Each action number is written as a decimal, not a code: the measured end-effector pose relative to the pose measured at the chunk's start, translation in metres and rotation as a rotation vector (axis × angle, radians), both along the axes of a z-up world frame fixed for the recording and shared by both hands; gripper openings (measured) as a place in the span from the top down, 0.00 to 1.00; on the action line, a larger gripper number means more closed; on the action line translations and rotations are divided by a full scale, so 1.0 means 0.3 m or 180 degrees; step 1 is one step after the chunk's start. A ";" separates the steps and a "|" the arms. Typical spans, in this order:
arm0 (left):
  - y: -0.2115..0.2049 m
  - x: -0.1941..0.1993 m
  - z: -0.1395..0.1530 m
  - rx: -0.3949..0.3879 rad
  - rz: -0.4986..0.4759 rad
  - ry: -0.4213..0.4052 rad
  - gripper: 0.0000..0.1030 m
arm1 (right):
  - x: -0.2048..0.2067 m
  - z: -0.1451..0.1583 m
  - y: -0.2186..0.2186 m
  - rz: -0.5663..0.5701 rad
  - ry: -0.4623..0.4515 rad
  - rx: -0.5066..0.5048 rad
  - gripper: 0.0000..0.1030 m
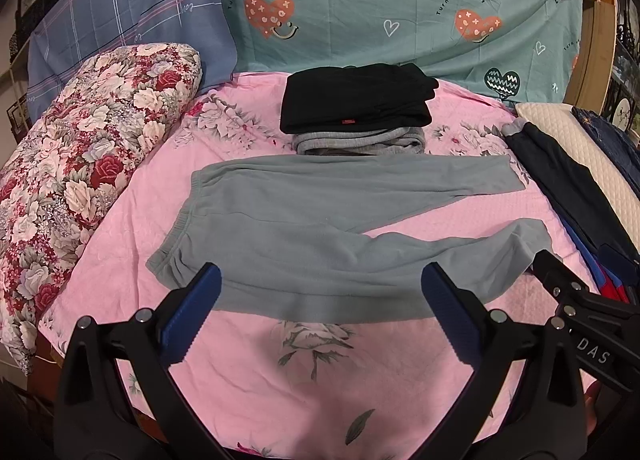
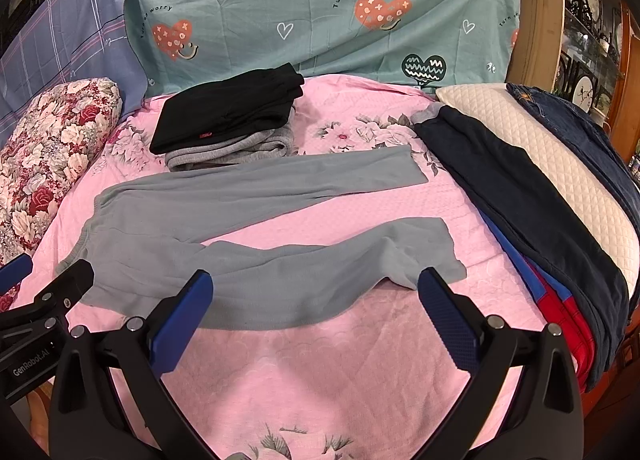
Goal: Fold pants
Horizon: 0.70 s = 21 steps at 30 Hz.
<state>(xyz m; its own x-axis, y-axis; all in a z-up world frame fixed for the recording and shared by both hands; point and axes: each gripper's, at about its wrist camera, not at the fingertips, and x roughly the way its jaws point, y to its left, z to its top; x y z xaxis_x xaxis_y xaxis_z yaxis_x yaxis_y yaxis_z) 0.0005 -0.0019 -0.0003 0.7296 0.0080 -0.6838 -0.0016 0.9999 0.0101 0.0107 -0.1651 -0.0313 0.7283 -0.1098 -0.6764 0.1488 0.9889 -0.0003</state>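
Observation:
Grey-blue fleece pants (image 1: pixel 304 236) (image 2: pixel 240 236) lie flat on the pink floral bedspread (image 1: pixel 320 372), waistband to the left, both legs stretched right and spread apart. My left gripper (image 1: pixel 320 280) hovers open over the near leg by the waist end, nothing between its blue pads. My right gripper (image 2: pixel 316 288) is open too, above the near leg's lower half; it also shows at the right edge of the left wrist view (image 1: pixel 576 300). The left gripper's black finger (image 2: pixel 60 292) shows at the left of the right wrist view.
A folded black garment (image 1: pixel 356 99) lies on a folded grey one (image 1: pixel 360 141) behind the pants. Dark navy pants (image 2: pixel 520 195) lie over blue and red clothes (image 2: pixel 560 308) by a white quilted pillow (image 2: pixel 560 163) at the right. A floral bolster (image 1: pixel 80 155) lies left.

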 end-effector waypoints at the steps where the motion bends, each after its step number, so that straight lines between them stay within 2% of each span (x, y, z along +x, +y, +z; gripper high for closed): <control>1: -0.001 0.000 0.000 0.0001 0.0002 0.0001 0.02 | 0.000 0.000 0.000 0.0001 0.0001 0.0001 0.01; 21: -0.016 -0.003 -0.009 0.0011 -0.0006 0.0012 0.02 | 0.002 0.004 -0.001 -0.0001 0.0008 0.0005 0.01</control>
